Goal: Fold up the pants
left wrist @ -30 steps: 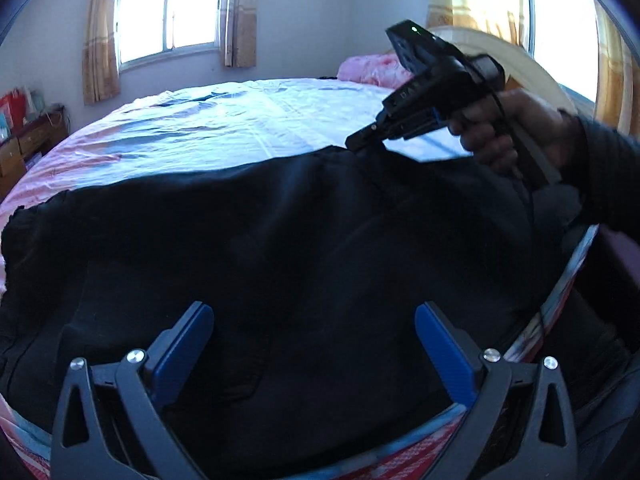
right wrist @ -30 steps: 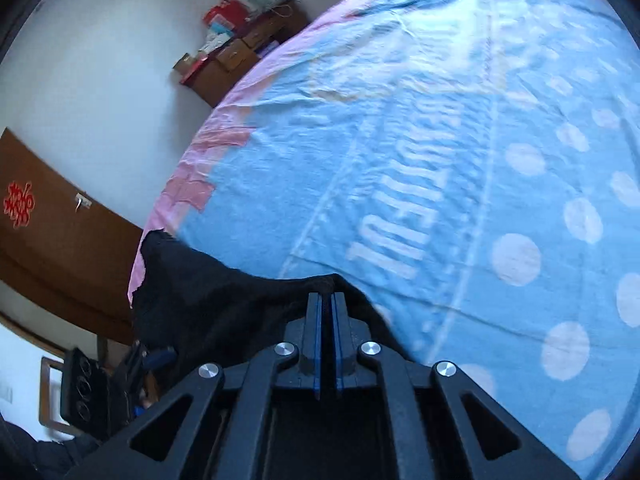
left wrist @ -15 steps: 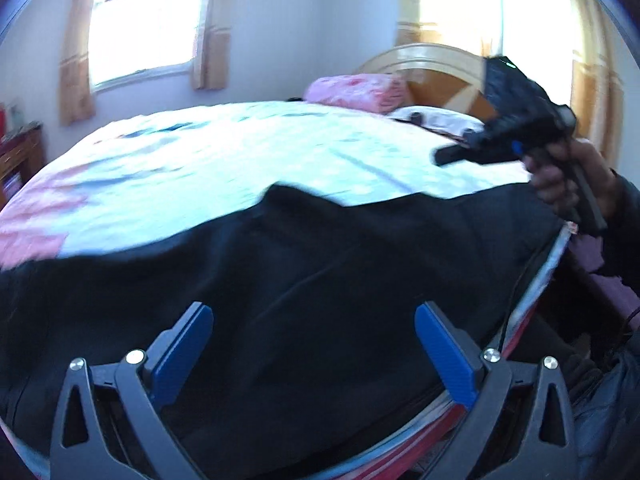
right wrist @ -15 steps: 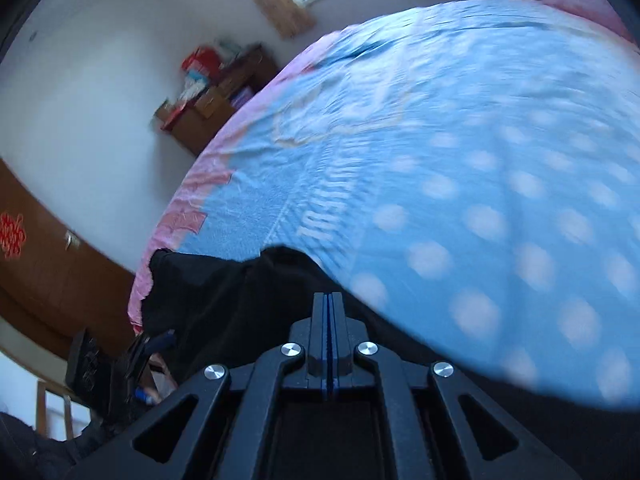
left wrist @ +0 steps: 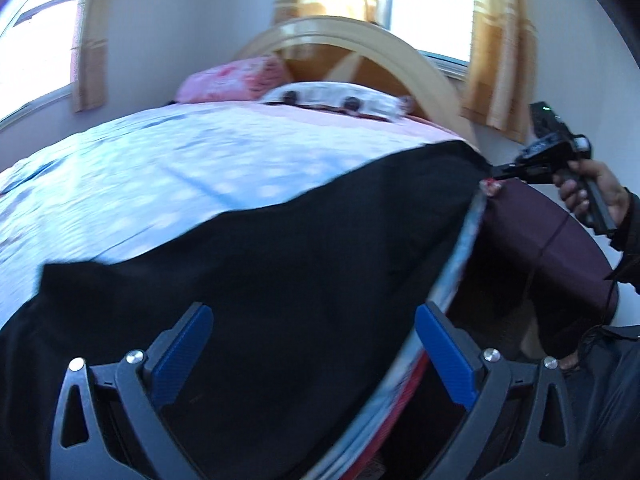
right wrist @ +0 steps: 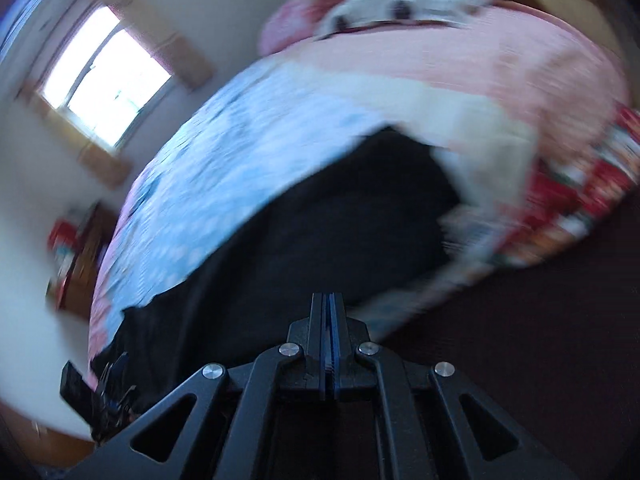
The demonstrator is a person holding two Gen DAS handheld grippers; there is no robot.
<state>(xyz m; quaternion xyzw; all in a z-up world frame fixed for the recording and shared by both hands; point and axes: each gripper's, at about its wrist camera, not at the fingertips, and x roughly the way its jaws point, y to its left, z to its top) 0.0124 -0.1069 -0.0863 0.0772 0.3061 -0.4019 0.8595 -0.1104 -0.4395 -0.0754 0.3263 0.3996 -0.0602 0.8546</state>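
The black pants (left wrist: pixel 304 264) lie stretched along the near edge of the bed. My left gripper (left wrist: pixel 312 356) is open just above them, its blue pads (left wrist: pixel 184 356) on either side of the cloth without holding it. My right gripper (left wrist: pixel 496 174) shows at the right in the left wrist view, shut on the far end of the pants at the bed's corner. In the blurred right wrist view the pants (right wrist: pixel 320 240) run away from my shut right gripper (right wrist: pixel 329 344), and the left gripper (right wrist: pixel 108 384) shows at the lower left.
The bed has a blue dotted cover (left wrist: pixel 160 176) with a pink part by the headboard. A pink pillow (left wrist: pixel 236 80), a white pillow (left wrist: pixel 332 98) and a wooden headboard (left wrist: pixel 360 36) lie beyond. A dark maroon surface (left wrist: pixel 552 240) is beside the bed's right edge.
My right gripper has pulled its end of the pants far to the right, to the bed's corner, stretching them out. The left view has swung toward the headboard.
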